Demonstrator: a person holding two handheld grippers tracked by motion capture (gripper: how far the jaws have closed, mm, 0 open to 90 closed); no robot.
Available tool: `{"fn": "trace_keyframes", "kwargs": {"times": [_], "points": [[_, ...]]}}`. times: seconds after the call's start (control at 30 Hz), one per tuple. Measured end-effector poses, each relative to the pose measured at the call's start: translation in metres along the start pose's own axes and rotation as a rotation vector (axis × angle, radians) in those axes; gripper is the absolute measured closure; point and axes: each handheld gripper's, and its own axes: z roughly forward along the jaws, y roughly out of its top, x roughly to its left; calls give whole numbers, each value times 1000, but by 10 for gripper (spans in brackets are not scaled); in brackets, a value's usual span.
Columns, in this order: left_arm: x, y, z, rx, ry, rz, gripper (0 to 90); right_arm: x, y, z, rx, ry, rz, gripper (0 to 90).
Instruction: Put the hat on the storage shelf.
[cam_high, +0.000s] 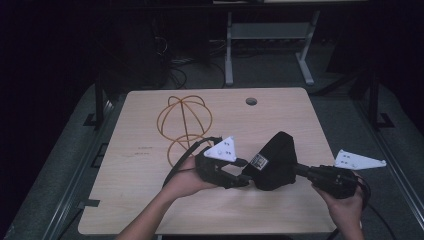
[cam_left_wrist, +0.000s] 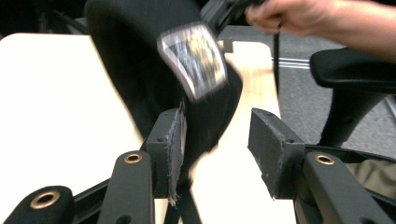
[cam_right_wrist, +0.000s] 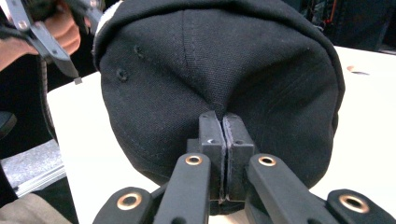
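On the wooden table (cam_high: 145, 195), at its left half, an orange cord (cam_high: 185, 122) lies coiled in loops, well apart from the front edge. Just right of the cord's nearer loop, the left hand (cam_high: 182, 181) holds the left gripper (cam_high: 243, 180), whose grey three-cornered plate (cam_high: 222, 149) faces upward and whose black cable (cam_high: 192, 150) trails back over the cord. Left gripper view: the two jaws stand apart, released; one pad (cam_left_wrist: 172, 142) lies against the rim of the black cap (cam_left_wrist: 154, 70) while the other pad (cam_left_wrist: 270, 147) is clear of it, so the cap is not pinched on this side. A white label (cam_left_wrist: 194, 58) inside the cap faces this camera and is blurred. At centre, the cap (cam_high: 275, 160) hangs above the table near its front edge, between the two grippers, its label (cam_high: 259, 161) turned toward the left gripper. Right gripper view: the right gripper (cam_right_wrist: 222, 122) is clenched, its jaws pressed together on a fold of cloth at the crown of the cap (cam_right_wrist: 219, 65), with seams and eyelets visible; the left gripper appears beyond, at upper left. At right in the high view, the right hand (cam_high: 345, 202) holds the right gripper (cam_high: 300, 171) roughly level, a second grey plate (cam_high: 357, 160) beside it near the table's right edge. Beyond the table, a grey frame (cam_high: 270, 40) stands on the dark floor.
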Motion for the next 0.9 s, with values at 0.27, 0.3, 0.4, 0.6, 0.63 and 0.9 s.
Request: {"fn": "trace_keyframes", "kwargs": {"times": [0.27,0.3,0.4,0.6,0.63,0.9], "points": [[-5,-29,-11,-11,72,-15,497,0,15,-9,-11,-14,-27,885],[-6,-32,-11,-22,71,-25,493,0,17,-10,-16,-14,-27,885],[-9,-41,-9,-21,84,-24,486,0,22,-13,-27,-17,-31,885],[-10,-62,-3,-17,76,-75,464,-1,28,-14,-13,-20,-42,885],[-10,-64,-2,-13,76,-79,461,0,30,-14,-7,-20,-41,885],[-14,-84,6,-17,100,-74,459,-4,41,-10,12,-22,-45,886]]}}
